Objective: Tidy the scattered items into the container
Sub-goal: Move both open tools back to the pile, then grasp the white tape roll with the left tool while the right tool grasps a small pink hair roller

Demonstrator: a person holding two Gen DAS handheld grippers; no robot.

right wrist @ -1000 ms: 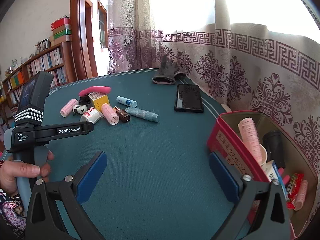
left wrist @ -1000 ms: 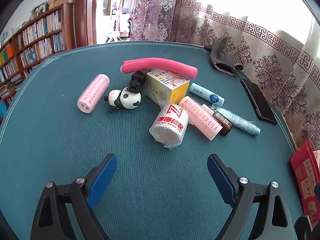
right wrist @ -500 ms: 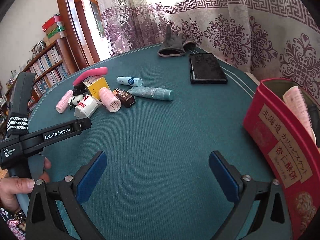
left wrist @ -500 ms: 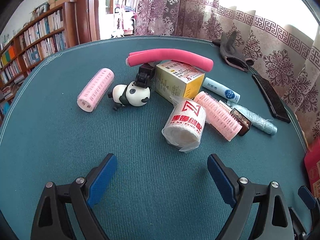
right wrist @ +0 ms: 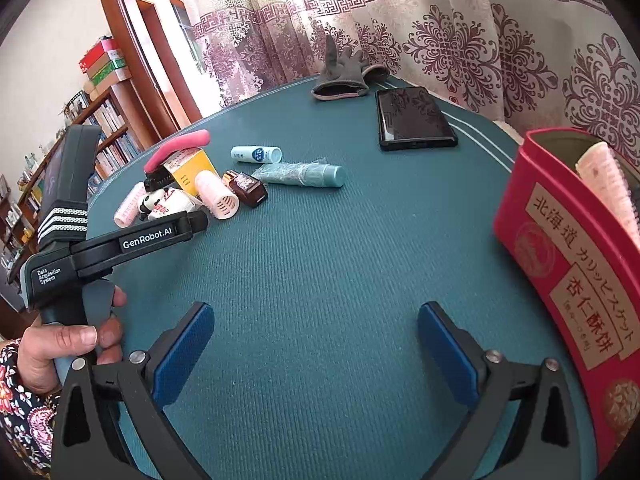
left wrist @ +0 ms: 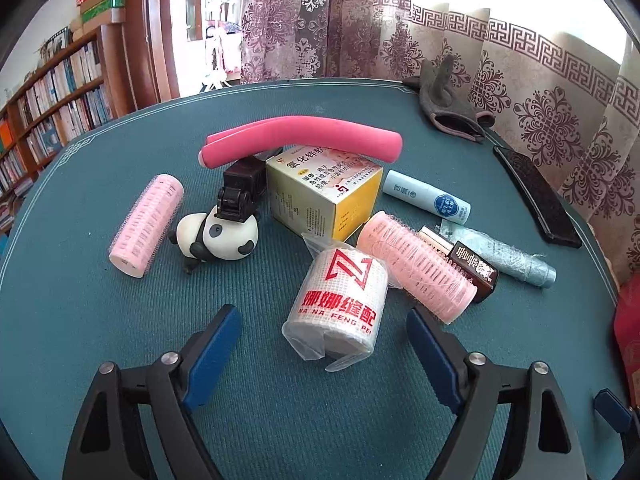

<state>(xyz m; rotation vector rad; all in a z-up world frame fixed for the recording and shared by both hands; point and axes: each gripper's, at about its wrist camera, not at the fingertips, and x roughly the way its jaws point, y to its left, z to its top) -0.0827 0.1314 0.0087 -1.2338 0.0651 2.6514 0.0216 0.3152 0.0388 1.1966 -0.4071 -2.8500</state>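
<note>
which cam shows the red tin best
The right wrist view. The red tin fills its right side, showing the labelled wall, the open top and a pink hair roller sticking out. The left wrist view catches only a red sliver at its right edge, no opening visible.

The left wrist camera is sitting low and close, facing the wrapped roll (left wrist: 338, 306) at twelve o'clock. The right wrist camera is looking from farther back, the same pile at ten o'clock, the red box (right wrist: 568, 280) at three. Both are sharing the phone (left wrist: 536, 196) (right wrist: 414, 118).
</note>
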